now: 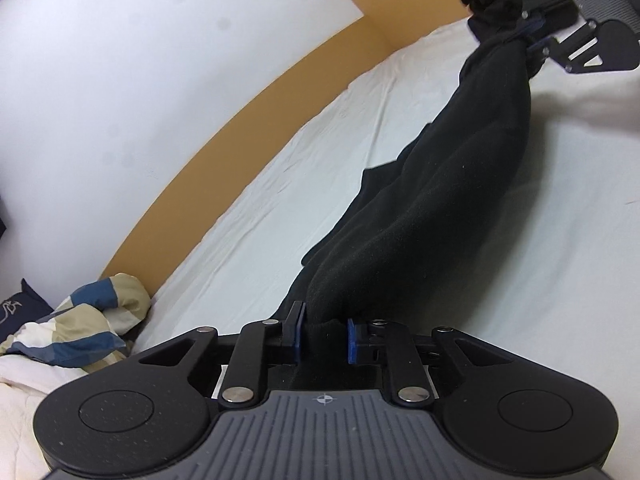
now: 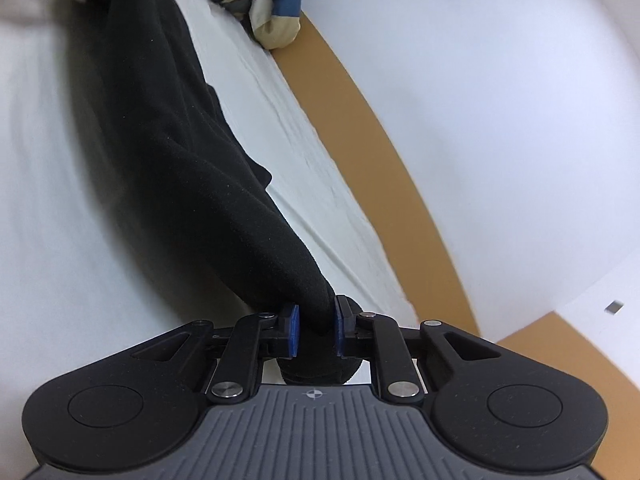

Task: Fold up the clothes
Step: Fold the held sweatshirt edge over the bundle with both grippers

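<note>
White bed sheet [image 1: 248,216] beside tan frame [image 1: 224,148]. Black garment [image 1: 440,200] stretched over sheet between both tools. Patterned quilt [image 1: 76,320] bunched far left. Left gripper [image 1: 325,340] and right gripper [image 2: 316,330] each clamp a garment end.

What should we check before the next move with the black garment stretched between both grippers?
1. Left hand-held gripper grip: blue pads pinch the black garment. Ok.
2. Right hand-held gripper grip: shut on a bunched end of the cloth. Ok.
3. Garment spread flat: it hangs as a rope-like bundle between the grippers. Not ok.
4. Landing area: bare white sheet lies beside the garment. Ok.
5. Clutter: the checked blanket sits at the far end by the wooden frame, apart from the garment. Ok.
6. Which edges or corners are held: cannot tell.
</note>
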The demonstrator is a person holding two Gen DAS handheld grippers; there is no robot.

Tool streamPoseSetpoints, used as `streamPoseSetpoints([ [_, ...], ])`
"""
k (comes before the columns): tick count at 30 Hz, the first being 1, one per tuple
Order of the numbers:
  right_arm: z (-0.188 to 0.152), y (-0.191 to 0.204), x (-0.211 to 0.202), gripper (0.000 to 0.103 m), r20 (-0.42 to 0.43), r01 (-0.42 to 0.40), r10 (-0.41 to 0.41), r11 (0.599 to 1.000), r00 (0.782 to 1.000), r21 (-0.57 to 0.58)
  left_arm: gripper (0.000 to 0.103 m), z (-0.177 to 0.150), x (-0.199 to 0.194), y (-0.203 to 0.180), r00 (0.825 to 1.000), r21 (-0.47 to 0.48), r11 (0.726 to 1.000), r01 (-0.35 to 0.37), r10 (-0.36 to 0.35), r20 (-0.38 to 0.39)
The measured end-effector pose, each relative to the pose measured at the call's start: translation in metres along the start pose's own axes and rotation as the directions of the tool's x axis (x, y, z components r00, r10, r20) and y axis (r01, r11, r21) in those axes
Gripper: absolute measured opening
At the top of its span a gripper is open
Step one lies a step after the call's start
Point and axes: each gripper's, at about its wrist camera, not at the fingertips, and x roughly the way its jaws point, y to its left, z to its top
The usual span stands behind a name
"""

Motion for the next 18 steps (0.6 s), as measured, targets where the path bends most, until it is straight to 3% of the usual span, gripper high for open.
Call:
streamPoseSetpoints([
  [5, 0.001, -0.034, -0.044, 0.018, 0.020, -0.158, 0.157, 0.985, 0.987, 0.064, 0.021, -0.006, -0.047, 0.018, 0.993, -0.076, 0.991, 0.107, -0.103, 0.048],
  [11, 0.041, -0.094, -0.026, 0.018, 0.020, -0.345, 0.349, 0.913, 0.937, 0.219, 0.022, 0.011, -0.019, 0.055, 0.992, -0.173, 0.977, 0.125, -0.128, -0.004],
  [18, 0.051, -0.082, 0.052, 0.018, -0.081, -0.308, 0.338, 0.916, 0.938, 0.257, 0.032, 0.012, 0.054, 0.098, 0.985, -0.292, 0.950, 0.109, -0.143, -0.099],
])
